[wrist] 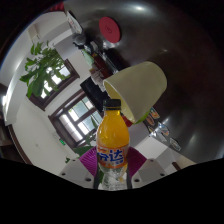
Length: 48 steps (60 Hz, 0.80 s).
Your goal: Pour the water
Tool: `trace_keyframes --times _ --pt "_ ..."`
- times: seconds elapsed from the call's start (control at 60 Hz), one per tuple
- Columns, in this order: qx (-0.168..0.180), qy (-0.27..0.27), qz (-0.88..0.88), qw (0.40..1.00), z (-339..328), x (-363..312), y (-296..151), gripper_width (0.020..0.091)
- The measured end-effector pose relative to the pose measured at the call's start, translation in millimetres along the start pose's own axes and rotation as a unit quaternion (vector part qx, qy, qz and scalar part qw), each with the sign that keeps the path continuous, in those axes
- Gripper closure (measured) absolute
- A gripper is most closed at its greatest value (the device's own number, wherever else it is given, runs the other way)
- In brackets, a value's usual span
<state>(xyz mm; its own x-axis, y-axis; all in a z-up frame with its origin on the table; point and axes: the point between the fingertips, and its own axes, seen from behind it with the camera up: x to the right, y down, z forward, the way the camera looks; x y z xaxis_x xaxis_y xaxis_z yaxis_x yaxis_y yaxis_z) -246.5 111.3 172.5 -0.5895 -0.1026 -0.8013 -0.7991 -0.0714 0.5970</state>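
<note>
An orange soda bottle (113, 135) with a blue label and a dark cap stands between my fingers. My gripper (113, 160) is shut on it, and the purple pads (88, 158) press its lower body from both sides. Just beyond the cap is a pale yellow-green cup (138, 85), with its mouth turned toward the bottle's top. The whole room appears strongly tilted. I cannot see any liquid flowing. The bottle's bottom is hidden below my fingers.
A dark round tabletop (175, 55) spreads beyond the cup, with a red round object (110, 32) on it. A leafy plant (45, 65) and a dark-framed window (75, 120) lie off to the left of the bottle.
</note>
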Motion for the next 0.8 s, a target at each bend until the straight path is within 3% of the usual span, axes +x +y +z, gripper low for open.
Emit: trace_keyframes --times 0.117,0.217,0.417,0.583,0.8 --pt "-0.007 0.010 -0.033 0.999 -4 0 9 0.0728" --pt "-0.025 0.018 -0.165 0.986 -8 -10 30 0.0732" --pt "-0.027 -0.001 -0.515 0.857 -19 -82 61 0.0731" --pt "0.028 0.011 -0.718 0.695 -25 -148 44 0.0730" --pt "0.146 0.076 -0.863 0.478 -37 -195 -51 0.0731"
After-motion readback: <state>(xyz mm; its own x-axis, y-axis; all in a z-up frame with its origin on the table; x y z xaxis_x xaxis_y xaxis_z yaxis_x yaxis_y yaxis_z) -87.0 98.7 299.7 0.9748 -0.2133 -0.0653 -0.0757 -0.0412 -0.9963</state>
